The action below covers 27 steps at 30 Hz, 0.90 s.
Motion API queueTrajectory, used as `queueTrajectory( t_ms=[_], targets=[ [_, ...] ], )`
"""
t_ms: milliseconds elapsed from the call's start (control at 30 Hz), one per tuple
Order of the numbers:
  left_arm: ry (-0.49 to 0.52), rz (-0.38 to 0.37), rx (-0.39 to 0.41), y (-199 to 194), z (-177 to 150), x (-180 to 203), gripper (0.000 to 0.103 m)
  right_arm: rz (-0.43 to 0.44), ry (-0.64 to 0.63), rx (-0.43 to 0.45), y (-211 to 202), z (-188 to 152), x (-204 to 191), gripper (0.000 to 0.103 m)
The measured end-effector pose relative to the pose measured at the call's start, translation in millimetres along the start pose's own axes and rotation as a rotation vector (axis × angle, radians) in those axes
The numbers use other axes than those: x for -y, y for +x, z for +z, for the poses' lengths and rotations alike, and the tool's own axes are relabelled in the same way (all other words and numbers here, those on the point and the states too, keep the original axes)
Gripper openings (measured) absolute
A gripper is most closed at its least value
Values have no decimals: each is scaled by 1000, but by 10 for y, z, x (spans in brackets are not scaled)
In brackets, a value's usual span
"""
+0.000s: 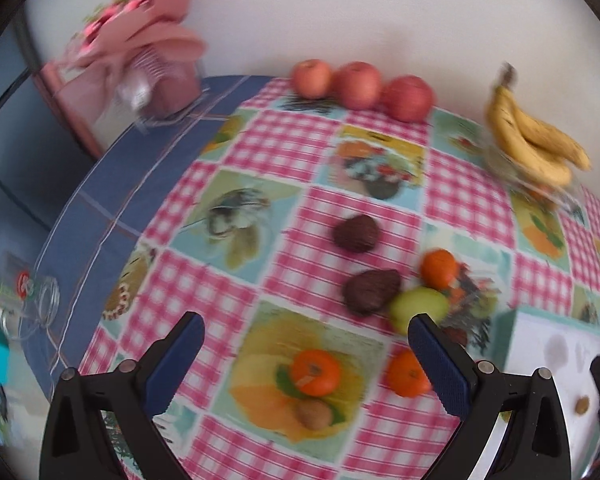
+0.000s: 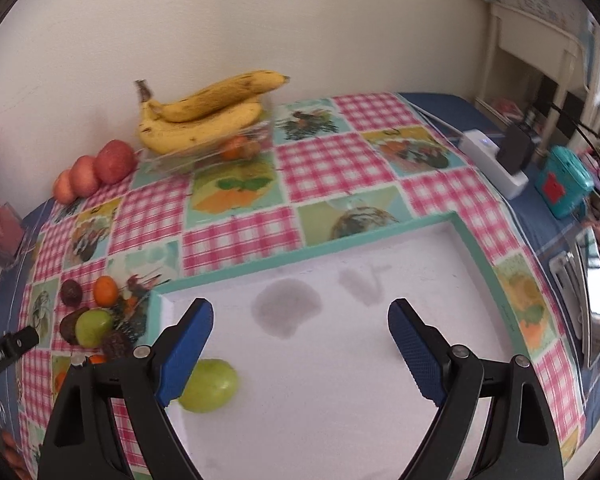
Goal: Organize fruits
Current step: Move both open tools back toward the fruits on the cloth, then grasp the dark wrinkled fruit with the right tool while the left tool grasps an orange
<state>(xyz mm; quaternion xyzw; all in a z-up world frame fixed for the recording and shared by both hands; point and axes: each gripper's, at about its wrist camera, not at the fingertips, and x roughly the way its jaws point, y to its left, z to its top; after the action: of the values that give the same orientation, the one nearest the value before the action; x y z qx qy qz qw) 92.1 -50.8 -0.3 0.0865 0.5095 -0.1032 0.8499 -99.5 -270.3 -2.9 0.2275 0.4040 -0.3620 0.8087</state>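
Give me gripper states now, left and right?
Left gripper: open, holding nothing, over the tablecloth.
Right gripper: open, holding nothing, above the white tray.

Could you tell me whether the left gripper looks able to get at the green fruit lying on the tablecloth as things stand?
Probably yes: the left gripper is open, and the green fruit lies just ahead, though a dark fruit touches its side.
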Motion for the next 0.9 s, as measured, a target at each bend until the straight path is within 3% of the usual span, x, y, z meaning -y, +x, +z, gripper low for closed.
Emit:
queueTrajectory(
  t_ms=[333, 533, 700, 800, 867, 900],
  targets=[
    [-132, -41, 45, -81, 157, -561, 103, 174, -144, 55, -159, 6, -703, 90],
    [-193, -126, 99, -163, 173, -708, 103, 227, -203, 30, -124, -56, -1020, 89],
    [-177, -185, 148, -207, 163, -666, 103, 260, -228, 3, -66, -97, -1176, 76],
    [-146, -214, 111, -139, 132, -623, 103, 275, -247, -11, -19, -135, -1268, 75],
    [-136, -230, 80, -78, 112, -615, 103, 269, -252, -21, 14, -154, -1305, 64],
    [-142, -224, 73, -50, 104, -625, 103, 268, -250, -27, 33, -160, -1313, 64]
  ],
)
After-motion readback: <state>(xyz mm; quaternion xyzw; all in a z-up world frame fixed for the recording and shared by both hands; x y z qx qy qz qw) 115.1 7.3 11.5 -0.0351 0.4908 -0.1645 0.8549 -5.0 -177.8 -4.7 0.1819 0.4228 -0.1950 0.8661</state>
